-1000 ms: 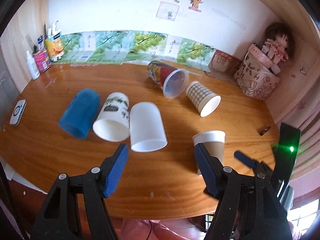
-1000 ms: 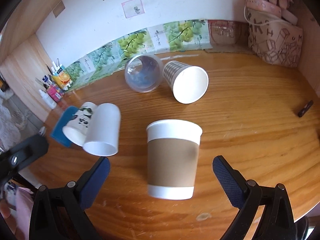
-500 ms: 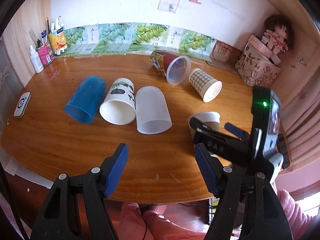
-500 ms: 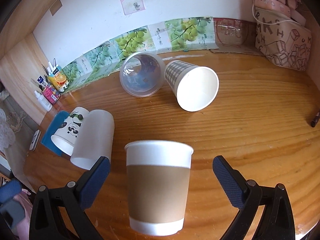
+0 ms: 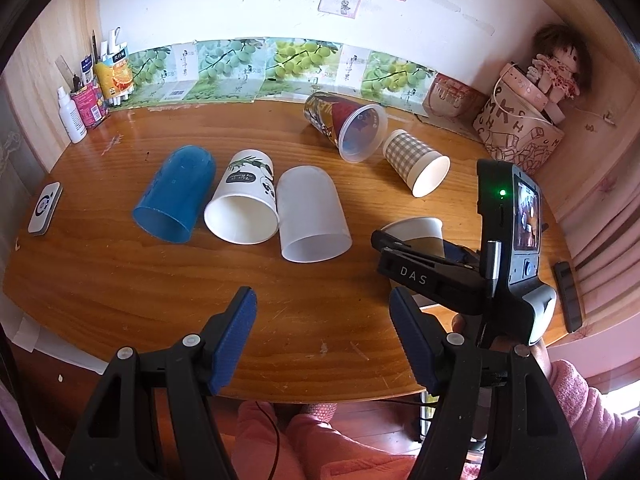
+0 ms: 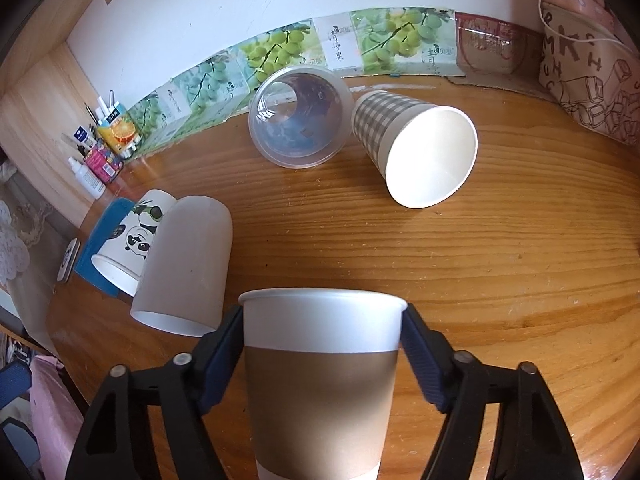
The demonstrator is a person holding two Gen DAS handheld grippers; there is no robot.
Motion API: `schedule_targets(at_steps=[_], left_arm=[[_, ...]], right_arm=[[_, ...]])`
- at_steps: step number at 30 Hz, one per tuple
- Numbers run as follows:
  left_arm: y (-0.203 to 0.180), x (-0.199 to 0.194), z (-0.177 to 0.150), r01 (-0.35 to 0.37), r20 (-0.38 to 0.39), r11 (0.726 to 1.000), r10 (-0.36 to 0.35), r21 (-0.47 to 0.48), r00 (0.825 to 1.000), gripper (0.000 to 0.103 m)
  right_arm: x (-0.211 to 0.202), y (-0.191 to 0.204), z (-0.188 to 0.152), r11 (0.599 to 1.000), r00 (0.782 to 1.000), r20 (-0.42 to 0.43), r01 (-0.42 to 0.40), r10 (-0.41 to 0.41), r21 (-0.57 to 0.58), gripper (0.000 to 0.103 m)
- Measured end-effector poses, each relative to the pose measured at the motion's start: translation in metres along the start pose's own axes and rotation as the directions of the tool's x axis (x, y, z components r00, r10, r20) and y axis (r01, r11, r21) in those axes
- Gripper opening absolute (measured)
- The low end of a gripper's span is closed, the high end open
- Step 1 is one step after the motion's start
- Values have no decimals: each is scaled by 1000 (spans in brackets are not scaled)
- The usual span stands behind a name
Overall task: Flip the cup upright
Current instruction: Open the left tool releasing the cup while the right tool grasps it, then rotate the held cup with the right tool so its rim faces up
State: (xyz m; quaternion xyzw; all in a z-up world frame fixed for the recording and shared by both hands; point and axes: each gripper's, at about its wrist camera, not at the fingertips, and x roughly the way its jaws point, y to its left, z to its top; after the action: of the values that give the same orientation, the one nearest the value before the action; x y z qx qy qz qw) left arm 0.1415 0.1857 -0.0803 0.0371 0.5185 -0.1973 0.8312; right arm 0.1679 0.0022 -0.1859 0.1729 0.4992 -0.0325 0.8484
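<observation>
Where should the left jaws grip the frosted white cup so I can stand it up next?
Grip the frosted white cup across its side wall, mid-length, from above: it lies on its side, mouth toward the table's near edge, panda cup tight alongside.

White wall [image 5: 248, 4], wooden table [image 5: 120, 272].

Six cups on the table [image 5: 120, 280]: one blue plastic cup [image 5: 176, 200], one panda-print paper cup [image 5: 244, 204], one frosted white plastic cup [image 5: 312, 216], one clear printed plastic cup [image 5: 348, 128], one checked paper cup [image 5: 416, 164], and one brown-sleeved paper cup [image 6: 320, 380] between the right tongs [image 6: 322, 344]. Two tongs in all; the left tongs [image 5: 322, 340] are the other. One doll [image 5: 560, 68], one patterned bag [image 5: 516, 136].
</observation>
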Motion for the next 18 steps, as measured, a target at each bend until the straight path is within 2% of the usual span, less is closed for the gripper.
schedule_targets(at_steps=[6, 18], left_arm=[[-7, -2, 0, 4, 4, 1000, -4, 17, 1000, 72], [-12, -5, 8, 32, 24, 998, -33, 48, 999, 72]], right_arm=[[-8, -4, 4, 1000, 1000, 23, -14, 15, -21, 72], [-45, -2, 13, 997, 985, 167, -32, 43, -72, 72]])
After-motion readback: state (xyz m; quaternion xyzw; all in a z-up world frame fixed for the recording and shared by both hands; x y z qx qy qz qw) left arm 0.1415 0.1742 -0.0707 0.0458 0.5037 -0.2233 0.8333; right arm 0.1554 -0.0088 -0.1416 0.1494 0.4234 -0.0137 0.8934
